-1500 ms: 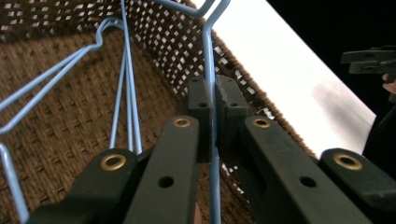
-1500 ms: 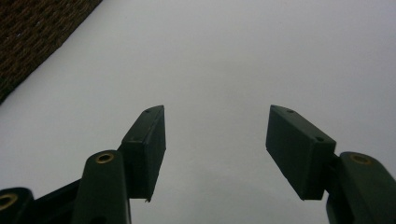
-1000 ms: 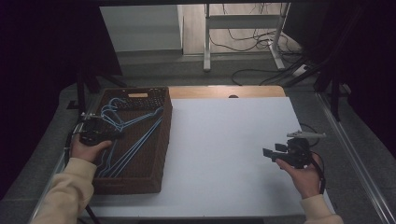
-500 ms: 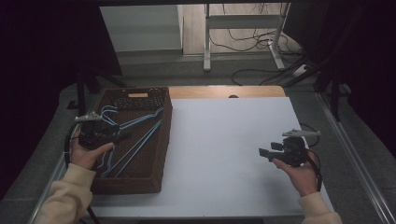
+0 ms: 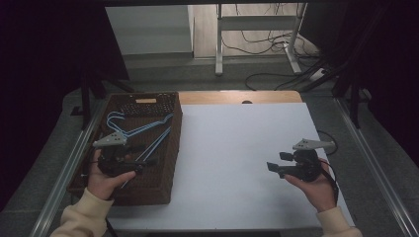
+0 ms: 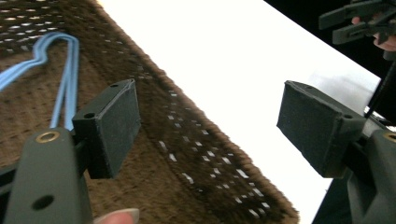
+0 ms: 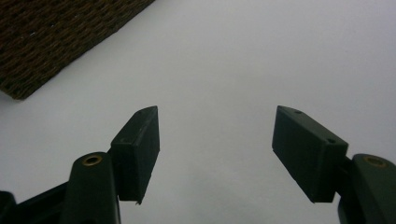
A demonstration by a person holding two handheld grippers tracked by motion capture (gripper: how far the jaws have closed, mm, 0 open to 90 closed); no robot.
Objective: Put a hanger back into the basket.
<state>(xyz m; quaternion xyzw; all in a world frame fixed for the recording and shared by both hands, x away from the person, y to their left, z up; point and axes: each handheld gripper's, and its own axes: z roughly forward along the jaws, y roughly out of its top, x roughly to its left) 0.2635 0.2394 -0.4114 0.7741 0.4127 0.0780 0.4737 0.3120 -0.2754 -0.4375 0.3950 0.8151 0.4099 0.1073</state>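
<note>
Brown wicker basket holds blue hangers; left gripper above.

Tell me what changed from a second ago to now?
The left claw has just been opening, nothing between its jaws, and drew back toward the near end of the basket, leaving the blue hangers inside. The right claw, open over the white table, barely moved.

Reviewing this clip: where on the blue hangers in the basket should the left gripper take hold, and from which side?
Probably the straight blue wire bars of the hangers, taken from above. They lie flat in the brown woven basket, whose walls block a sideways approach. The left gripper, jaws just opened with nothing between them, hovers over them.
</note>
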